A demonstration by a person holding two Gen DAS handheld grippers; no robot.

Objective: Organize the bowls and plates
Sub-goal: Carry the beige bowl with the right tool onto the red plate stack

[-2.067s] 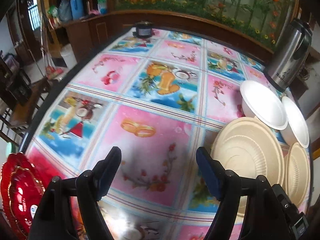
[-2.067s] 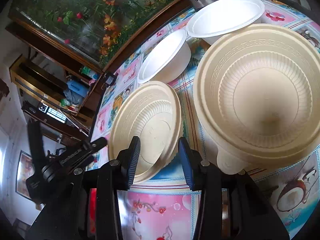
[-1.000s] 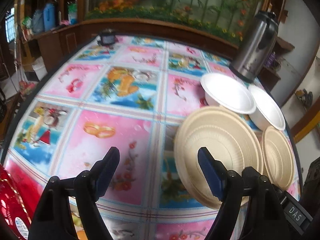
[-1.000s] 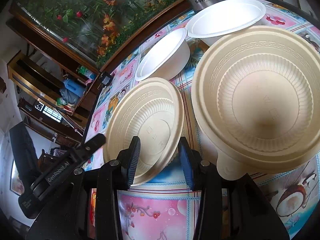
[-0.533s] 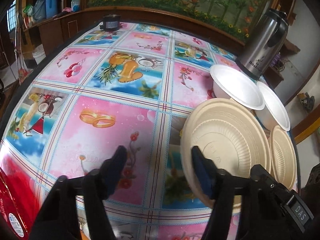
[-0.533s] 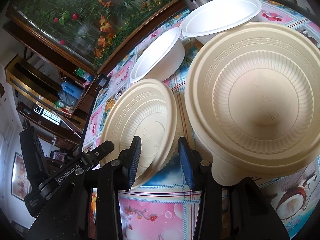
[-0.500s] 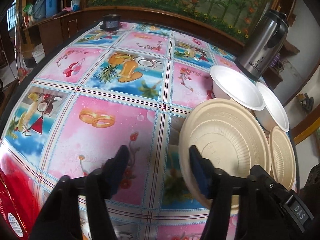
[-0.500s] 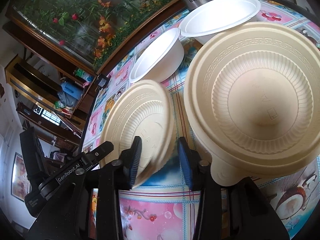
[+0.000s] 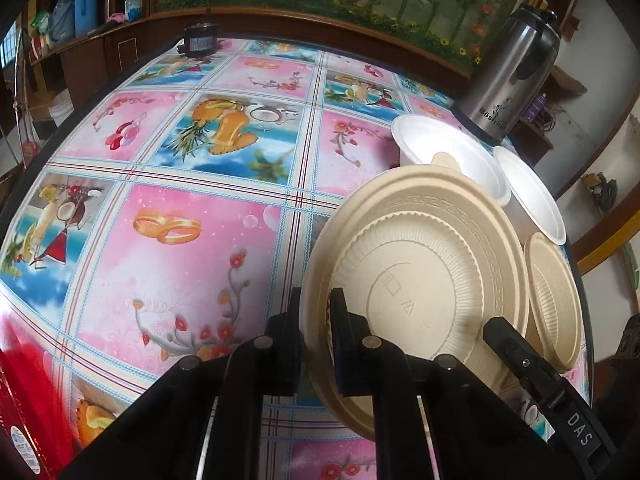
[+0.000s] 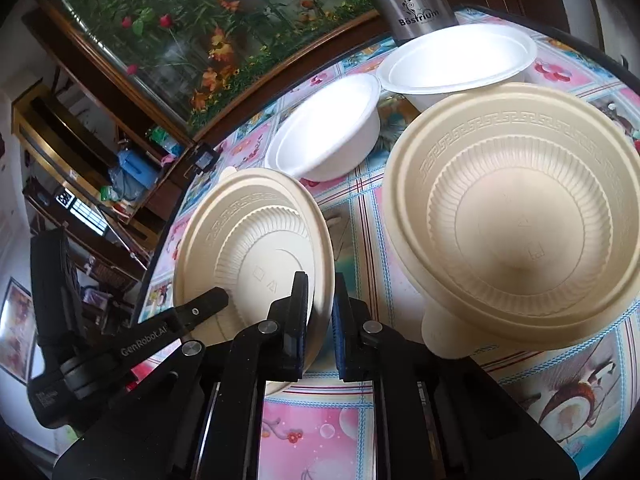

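Pinching opposite rims of one beige plate (image 9: 420, 280), left gripper (image 9: 316, 320) and right gripper (image 10: 320, 312) should lift level; avoid flexing it.

"Bästrium" is printed on the steel thermos (image 9: 510, 84) at two o'clock; "DAS" marks the left gripper's tab (image 9: 580, 434); "GenRobot.AI" is on the left gripper's arm (image 10: 148, 342).

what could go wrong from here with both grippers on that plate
1. The left gripper and right gripper pinch opposite rims of one beige plate. Uneven pulling could flex it or slip a rim free.
2. The white bowl sits right behind the plate, so swinging the plate could knock it.
3. The beige bowl stands close beside the right gripper and could get nudged.
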